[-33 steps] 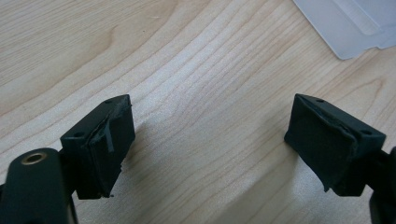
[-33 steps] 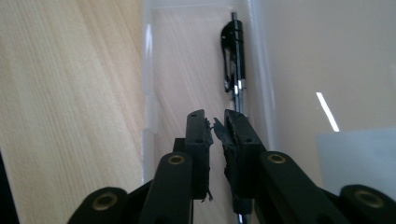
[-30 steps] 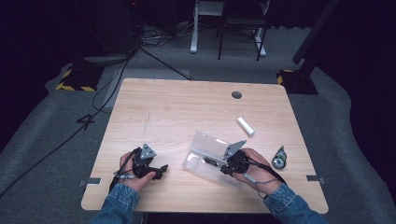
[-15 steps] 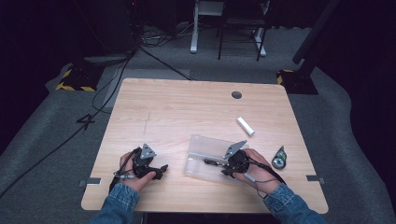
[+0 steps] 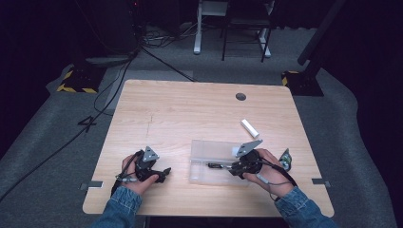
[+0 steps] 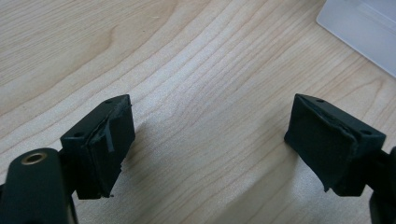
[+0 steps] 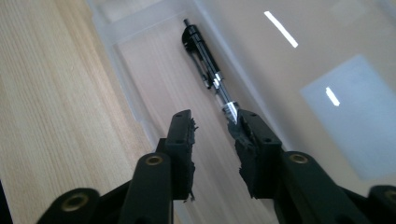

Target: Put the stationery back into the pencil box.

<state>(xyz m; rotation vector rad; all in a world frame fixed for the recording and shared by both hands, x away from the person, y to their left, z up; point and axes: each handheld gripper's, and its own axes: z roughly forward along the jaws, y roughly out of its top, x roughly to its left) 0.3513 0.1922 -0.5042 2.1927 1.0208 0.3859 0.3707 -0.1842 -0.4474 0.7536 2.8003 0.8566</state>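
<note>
1. The left gripper (image 5: 164, 173) rests low on the pale wooden table (image 5: 190, 114), near its front edge. Its jaws stand wide apart over bare wood and hold nothing.
2. The shallow clear plastic tray (image 5: 211, 154) lies to the right of it, well apart. It looks light and smooth-walled, so I judge it would slide if nudged.
3. A slim black pen with a clear tip section (image 7: 208, 65) lies inside the tray along its near wall. It is probably light, stiff and rather slippery, so the barrel's middle seems the best hold.
4. The right gripper (image 7: 215, 128) reaches into the tray, jaws parted a little. One pad is at the pen's tip; whether it touches I cannot tell.
5. A small white cylinder (image 5: 250, 128) lies beyond the tray.
</note>
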